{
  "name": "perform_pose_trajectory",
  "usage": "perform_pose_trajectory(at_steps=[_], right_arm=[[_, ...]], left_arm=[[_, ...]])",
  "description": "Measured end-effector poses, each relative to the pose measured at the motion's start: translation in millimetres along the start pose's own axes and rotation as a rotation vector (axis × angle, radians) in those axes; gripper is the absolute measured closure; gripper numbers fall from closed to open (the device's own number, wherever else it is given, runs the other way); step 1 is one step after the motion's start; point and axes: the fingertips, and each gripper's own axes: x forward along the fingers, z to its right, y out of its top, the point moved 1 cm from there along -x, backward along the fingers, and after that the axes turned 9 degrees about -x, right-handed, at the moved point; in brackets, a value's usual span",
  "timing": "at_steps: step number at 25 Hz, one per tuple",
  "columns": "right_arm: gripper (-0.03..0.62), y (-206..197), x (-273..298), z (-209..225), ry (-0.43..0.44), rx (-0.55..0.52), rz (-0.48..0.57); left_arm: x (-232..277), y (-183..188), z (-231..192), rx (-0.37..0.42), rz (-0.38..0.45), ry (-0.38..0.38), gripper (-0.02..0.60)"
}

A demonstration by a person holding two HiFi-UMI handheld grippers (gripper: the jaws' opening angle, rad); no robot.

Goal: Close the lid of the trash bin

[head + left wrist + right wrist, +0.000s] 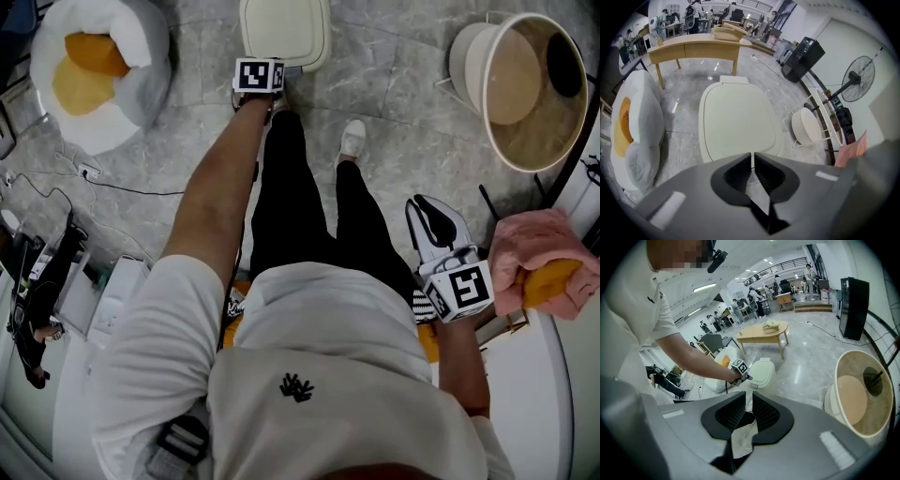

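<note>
No readable words, numbers or brands. Only black-and-white square code patterns: one on the left cube (258,75) at 12 o'clock, one on the right cube (461,290) at 4 o'clock. Small black emblem (296,387) on the white shirt (366,328), 6 o'clock, no letters.

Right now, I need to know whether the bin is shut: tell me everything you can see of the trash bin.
The trash bin is cream-white, plastic-looking, with rounded corners, standing upright on the grey marble floor. Its flat lid lies down, closed, a hinge strip at its far end. The left gripper, jaws together, is at its near edge; contact unclear.
</note>
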Motion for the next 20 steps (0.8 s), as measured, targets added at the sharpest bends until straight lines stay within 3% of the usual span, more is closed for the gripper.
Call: perform_pose_trajectory(at_steps=[11, 20], right_arm=[[0.549, 37.7, -32.6, -26.3, 0.015, -0.106, 0.145], [0.549, 44.4, -80.7, -46.7, 0.037, -0.196, 0.239]], left_arm=[[-87.0, -5.0, 34.6, 0.032, 0.081, -0.039, 0.52], [-184.4, -33.8, 99.8, 0.108, 0.199, -0.14, 0.52]])
